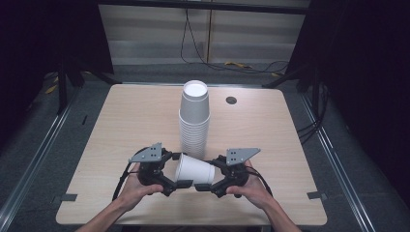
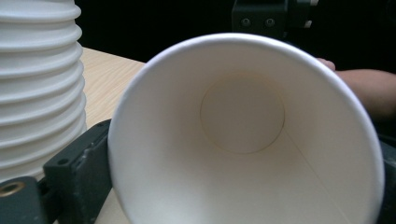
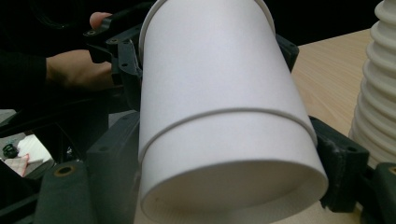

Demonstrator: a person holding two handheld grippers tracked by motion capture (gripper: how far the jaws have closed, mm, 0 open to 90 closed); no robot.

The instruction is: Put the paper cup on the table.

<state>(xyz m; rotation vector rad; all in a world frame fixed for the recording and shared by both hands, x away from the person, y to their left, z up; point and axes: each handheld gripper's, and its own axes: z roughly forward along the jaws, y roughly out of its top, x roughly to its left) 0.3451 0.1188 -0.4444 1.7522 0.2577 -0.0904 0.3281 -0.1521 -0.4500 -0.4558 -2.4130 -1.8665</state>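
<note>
Two nested white paper cups (image 1: 193,171) lie on their side just above the wooden table (image 1: 121,125), held between both grippers. My left gripper (image 1: 180,170) is shut on the mouth end, and its view looks straight into the inner cup (image 2: 243,140). My right gripper (image 1: 209,173) is shut on the base end. In the right gripper view the outer cup (image 3: 224,163) faces me bottom first, its rim showing as a line halfway along, and the inner cup (image 3: 210,60) sticks out beyond it. A tall stack of cups (image 1: 195,121) stands upright just behind.
The stack (image 2: 37,84) is close on the left of the left gripper view and, as the stack (image 3: 378,93), at the right of the right gripper view. A small dark round hole (image 1: 231,100) is in the table's far right. Dark floor and cables surround the table.
</note>
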